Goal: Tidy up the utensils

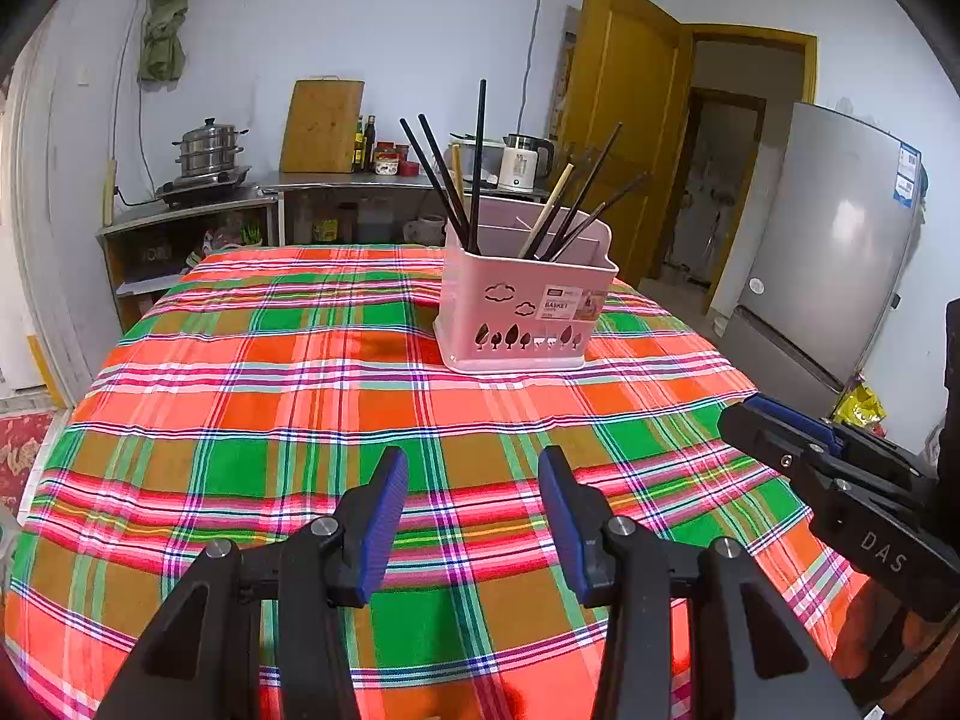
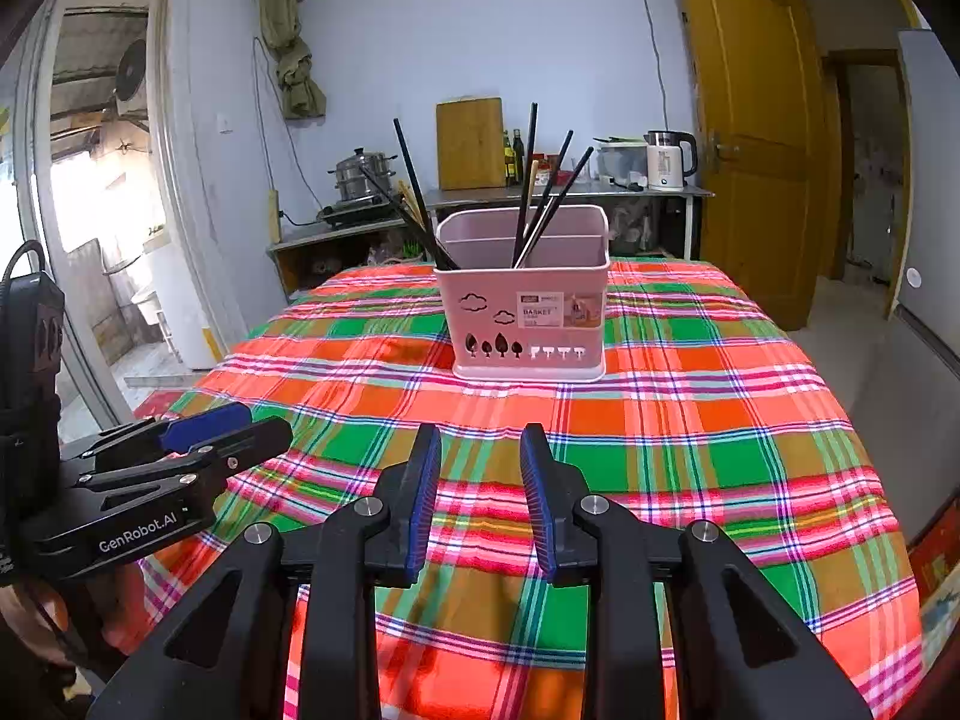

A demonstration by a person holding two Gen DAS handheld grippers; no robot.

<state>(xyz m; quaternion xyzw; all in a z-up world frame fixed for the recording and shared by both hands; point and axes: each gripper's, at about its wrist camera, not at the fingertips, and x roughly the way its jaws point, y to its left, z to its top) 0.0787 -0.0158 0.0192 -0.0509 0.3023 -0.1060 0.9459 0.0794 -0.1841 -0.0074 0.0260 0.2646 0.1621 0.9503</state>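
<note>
the left gripper (image 1: pixel 474 516) hovers over the plaid cloth (image 1: pixel 240 396), jaws apart and holding nothing. ahead of its jaws and a little right stands the pink basket (image 1: pixel 519 306), chopsticks (image 1: pixel 477 162) upright inside. the right gripper (image 2: pixel 477 498) also has its jaws apart and bare, the basket (image 2: pixel 522 312) straight ahead.

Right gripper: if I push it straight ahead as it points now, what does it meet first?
Probably the pink basket holding chopsticks. The right gripper is open and empty over bare tablecloth, with nothing between. Depth is unclear, and a low heading might brush cloth first.
</note>
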